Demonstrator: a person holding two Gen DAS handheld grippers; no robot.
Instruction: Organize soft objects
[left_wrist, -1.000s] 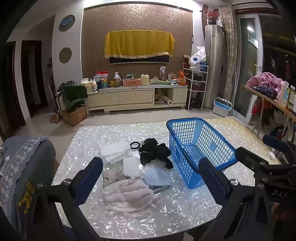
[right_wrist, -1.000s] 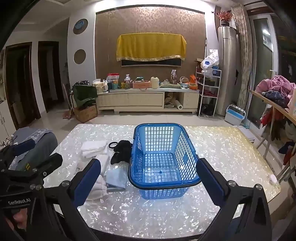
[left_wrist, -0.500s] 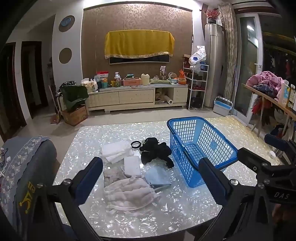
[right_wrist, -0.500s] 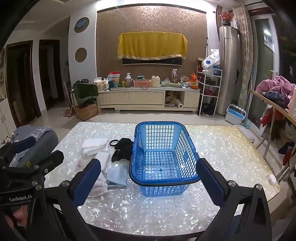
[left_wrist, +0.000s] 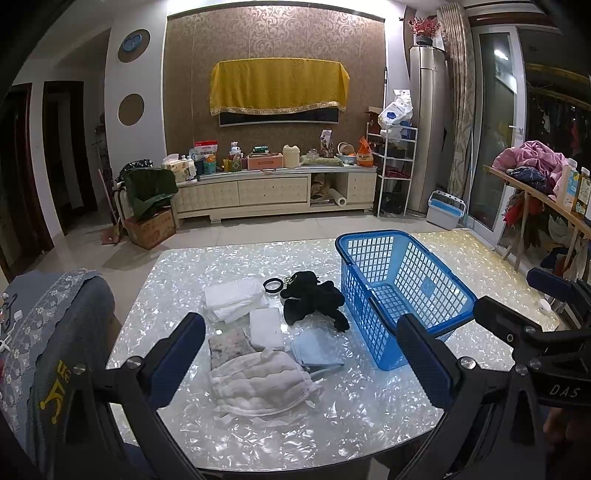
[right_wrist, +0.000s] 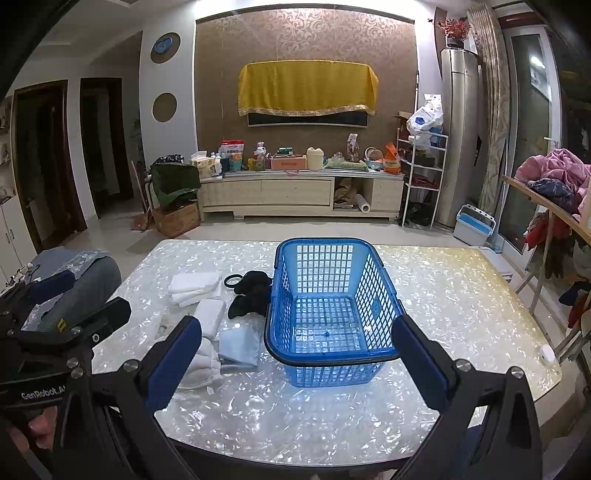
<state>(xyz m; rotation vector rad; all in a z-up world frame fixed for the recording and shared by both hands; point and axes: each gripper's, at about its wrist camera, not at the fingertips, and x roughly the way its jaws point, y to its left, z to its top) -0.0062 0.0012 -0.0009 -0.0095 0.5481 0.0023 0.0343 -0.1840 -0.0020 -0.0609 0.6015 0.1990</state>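
The left gripper (left_wrist: 301, 350) is held above the near edge of the pearly, shell-patterned white tabletop (left_wrist: 369, 413), its two blue-padded fingers spread wide with nothing between them. The right gripper (right_wrist: 295, 354) is likewise spread wide and holds nothing; its fingers frame the blue plastic lattice basket (right_wrist: 328, 306) without touching it. The basket stands upright on the table, and nothing is seen inside it. All soft objects lie on the tabletop to the left of the basket, outside it. Nearest the left gripper is a crumpled white quilted cloth (left_wrist: 258, 384). Just behind it lie a small grey mottled cloth (left_wrist: 229, 345) and a folded white rectangular pad (left_wrist: 265, 328), side by side and touching. To the right of these lies a folded light-blue cloth (left_wrist: 317, 350), close to the basket's near corner but apart from it. Further back sits a black plush toy (left_wrist: 314, 301), just beside the basket's left wall; whether it touches the wall cannot be told. A black ring (left_wrist: 272, 285) lies flat at the toy's left, just beside it. A stack of folded white towels (left_wrist: 234, 298) lies left of the ring. A grey upholstered chair back with lace trim (left_wrist: 55, 332) stands at the table's left side. In the left wrist view the right gripper's body appears at the right edge, level with the basket.
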